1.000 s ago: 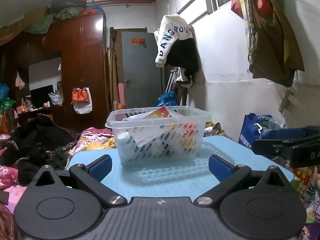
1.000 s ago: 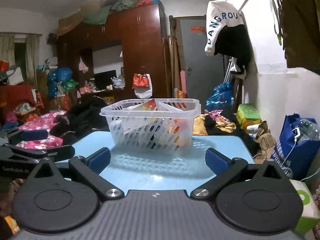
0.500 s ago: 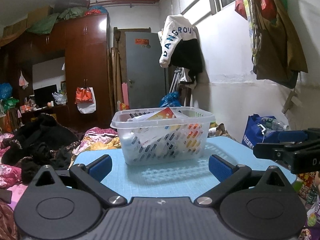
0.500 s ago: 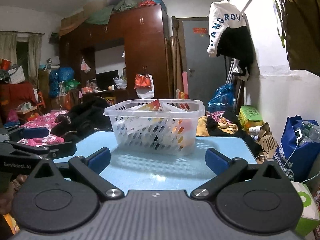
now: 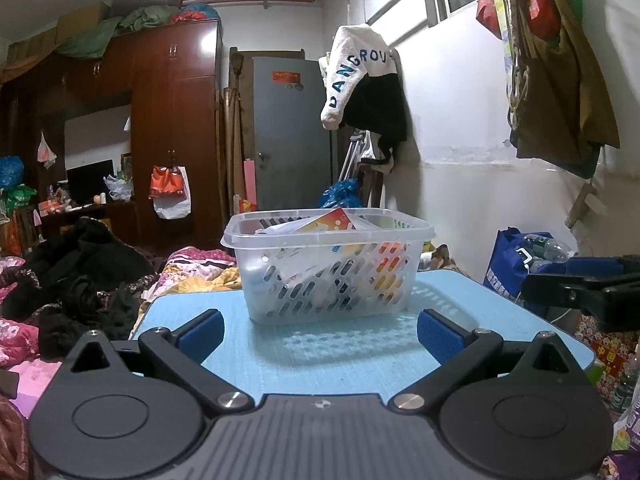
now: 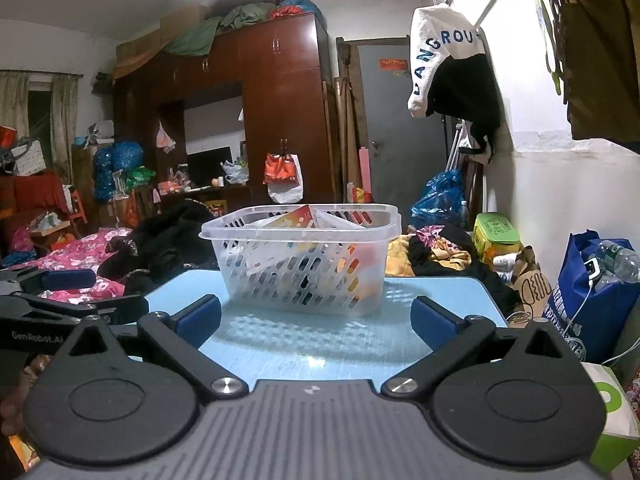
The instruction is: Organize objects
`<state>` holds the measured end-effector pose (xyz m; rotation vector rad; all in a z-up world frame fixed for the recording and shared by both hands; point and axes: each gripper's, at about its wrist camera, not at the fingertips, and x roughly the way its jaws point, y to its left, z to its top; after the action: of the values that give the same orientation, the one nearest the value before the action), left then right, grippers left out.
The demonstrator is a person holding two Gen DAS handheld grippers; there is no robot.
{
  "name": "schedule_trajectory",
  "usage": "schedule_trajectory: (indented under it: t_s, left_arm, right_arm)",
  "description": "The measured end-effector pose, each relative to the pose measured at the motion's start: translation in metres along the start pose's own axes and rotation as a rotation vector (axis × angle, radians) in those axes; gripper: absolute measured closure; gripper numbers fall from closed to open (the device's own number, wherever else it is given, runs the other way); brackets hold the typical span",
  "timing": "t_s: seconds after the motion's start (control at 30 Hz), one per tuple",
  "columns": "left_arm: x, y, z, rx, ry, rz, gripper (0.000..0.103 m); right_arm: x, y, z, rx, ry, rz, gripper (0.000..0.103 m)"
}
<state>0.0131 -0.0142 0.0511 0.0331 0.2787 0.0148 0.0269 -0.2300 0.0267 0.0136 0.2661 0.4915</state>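
A clear slotted plastic basket (image 5: 328, 270) (image 6: 304, 264) stands on the light blue table (image 5: 344, 356) (image 6: 316, 344), filled with several packets and cards, one orange card sticking up. My left gripper (image 5: 320, 330) hovers open in front of the basket, nothing between its blue pads. My right gripper (image 6: 316, 318) is also open and empty, short of the basket. Each gripper shows at the edge of the other's view: the right gripper (image 5: 584, 292) at the far right, the left gripper (image 6: 60, 296) at the far left.
Piled dark clothes and pink bedding (image 5: 68, 280) lie left of the table. A blue bag with bottles (image 6: 592, 292) stands at the right by the white wall. A dark wood wardrobe (image 5: 168, 128) and grey door (image 5: 292, 136) are behind.
Both views have risen and shifted slightly, so the basket sits a little lower and further right in the left wrist view. Both grippers stay open.
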Motion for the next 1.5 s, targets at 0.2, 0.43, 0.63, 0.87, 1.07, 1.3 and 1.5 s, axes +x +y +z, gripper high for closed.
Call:
schedule_trajectory:
  t_s: [0.2, 0.43, 0.63, 0.87, 1.07, 1.3, 1.5]
  left_arm:
    - [0.0010, -0.0012, -0.0004, 0.004, 0.000, -0.005, 0.000]
    - [0.0017, -0.0005, -0.0006, -0.003, 0.001, -0.009, 0.000]
    - [0.0027, -0.0015, -0.0012, 0.000, 0.003, -0.014, 0.000]
    - [0.0033, -0.0016, -0.0021, 0.000, 0.001, -0.016, 0.000]
    - [0.0032, 0.0015, -0.0013, -0.011, -0.001, -0.015, 0.000]
    - [0.0044, 0.0008, -0.0027, -0.006, 0.001, -0.017, 0.000]
    - [0.0099, 0.0007, -0.0042, -0.004, 0.018, -0.020, 0.000]
  right_arm:
    - [-0.0014, 0.0030, -0.0005, -0.013, -0.010, -0.005, 0.000]
    - [-0.0016, 0.0024, -0.0002, -0.011, -0.010, -0.004, 0.000]
    - [-0.0024, 0.0032, 0.0001, -0.013, -0.012, -0.005, 0.000]
    - [-0.0048, 0.0018, 0.0011, -0.011, -0.015, -0.012, 0.000]
    - [-0.0052, 0.0018, 0.0017, -0.013, -0.018, -0.012, 0.000]
    - [-0.0047, 0.0026, 0.0012, -0.012, -0.018, -0.013, 0.000]
    - [-0.0053, 0.0015, 0.0017, -0.013, -0.018, -0.015, 0.000]
